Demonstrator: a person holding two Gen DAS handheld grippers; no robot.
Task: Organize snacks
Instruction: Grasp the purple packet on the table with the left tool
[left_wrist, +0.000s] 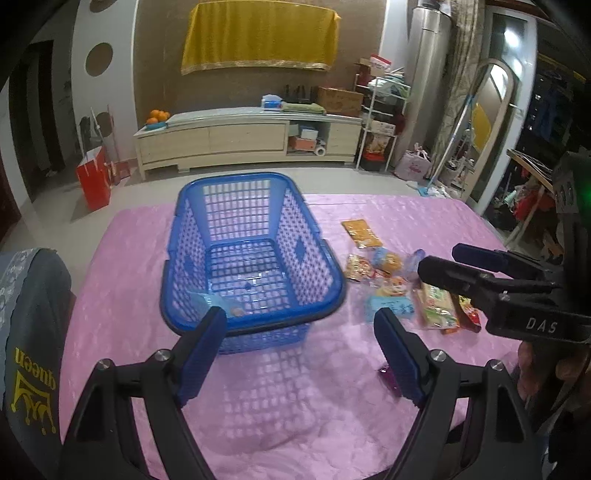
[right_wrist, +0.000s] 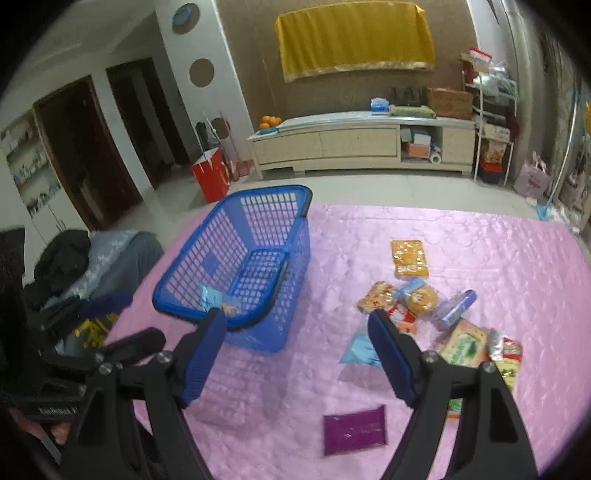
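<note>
Picking one snack at a time works best: both tools, left (left_wrist: 299, 332) and right (right_wrist: 295, 334), stand wide and hold nothing. The blue lattice basket (left_wrist: 321, 236) of hard plastic holds one packet (right_wrist: 218, 301); the other crinkly foil packets (right_wrist: 410, 299) lie just beside it on the glossy pink table (right_wrist: 480, 240). A flat purple pouch (right_wrist: 354, 430) lies nearest.

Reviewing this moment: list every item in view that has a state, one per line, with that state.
Blue basket: upright on the pink cloth, one light-blue packet inside.
Snack pile: loose on the cloth, right of the basket.
Orange packet: flat, apart from the pile.
Purple packet: flat, nearest the camera.
Left tool: open, empty.
Right tool: open, empty.
</note>
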